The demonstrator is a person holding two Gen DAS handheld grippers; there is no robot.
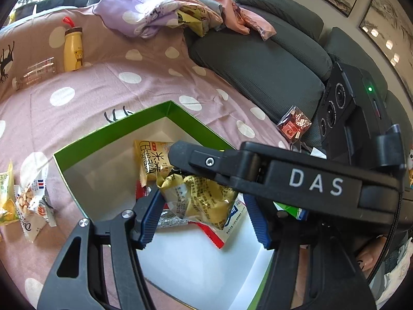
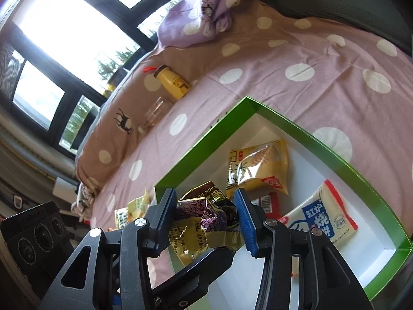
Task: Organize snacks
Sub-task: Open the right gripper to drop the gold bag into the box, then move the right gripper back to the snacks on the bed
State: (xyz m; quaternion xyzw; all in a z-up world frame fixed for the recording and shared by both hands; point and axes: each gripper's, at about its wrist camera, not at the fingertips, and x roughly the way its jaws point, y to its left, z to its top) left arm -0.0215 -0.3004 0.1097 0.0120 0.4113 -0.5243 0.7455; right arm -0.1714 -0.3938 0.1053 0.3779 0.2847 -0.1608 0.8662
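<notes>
Half hidden behind right claw (image 2: 205, 221), gripping crumpled purple-gold packet (image 2: 204, 206): green box (image 2: 335, 147) holding yellow packet (image 2: 260, 166), white-blue packet (image 2: 322, 219). Left claw (image 1: 200, 214) clamping yellow wrapper (image 1: 201, 199).

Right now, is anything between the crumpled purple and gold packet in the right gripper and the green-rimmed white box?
Nothing visible blocks it. The purple and gold packet, held in the right gripper, hangs over the green-rimmed white box; bare white floor lies beside the packets already inside.
</notes>
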